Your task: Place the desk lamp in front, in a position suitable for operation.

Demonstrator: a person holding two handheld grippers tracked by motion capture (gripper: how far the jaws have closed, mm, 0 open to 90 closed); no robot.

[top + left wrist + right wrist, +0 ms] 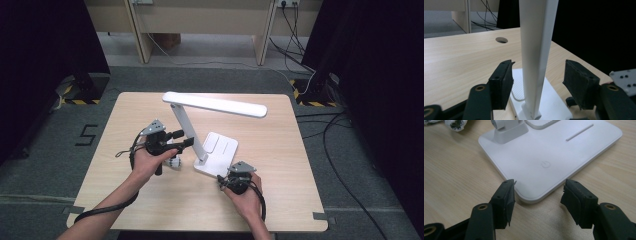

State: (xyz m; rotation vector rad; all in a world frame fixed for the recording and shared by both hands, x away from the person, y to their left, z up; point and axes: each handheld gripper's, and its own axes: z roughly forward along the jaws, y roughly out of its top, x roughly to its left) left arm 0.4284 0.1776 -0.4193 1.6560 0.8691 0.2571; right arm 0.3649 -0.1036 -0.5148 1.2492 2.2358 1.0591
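A white desk lamp (pixel 217 150) stands mid-table, its arm (pixel 186 127) leaning back-left to a long flat head (pixel 215 104). My left gripper (pixel 186 138) is open with its jaws on either side of that arm (pixel 535 57), gaps showing on both sides. My left gripper (pixel 537 70) holds nothing. My right gripper (pixel 232 175) sits at the front corner of the lamp's base. Its jaws are open, and my right gripper (pixel 537 188) straddles the rounded corner of the base (pixel 544 147) without touching it. A power symbol (pixel 545 164) is on the base.
A small crumpled white and dark thing (pixel 174 162) lies on the wooden table (pixel 280 200) beside the left hand; the crumpled thing (pixel 456 125) is left of the lamp's hinge. A round hole (pixel 501 40) is cut in the tabletop. Cables run across the floor (pixel 345 165) on the right.
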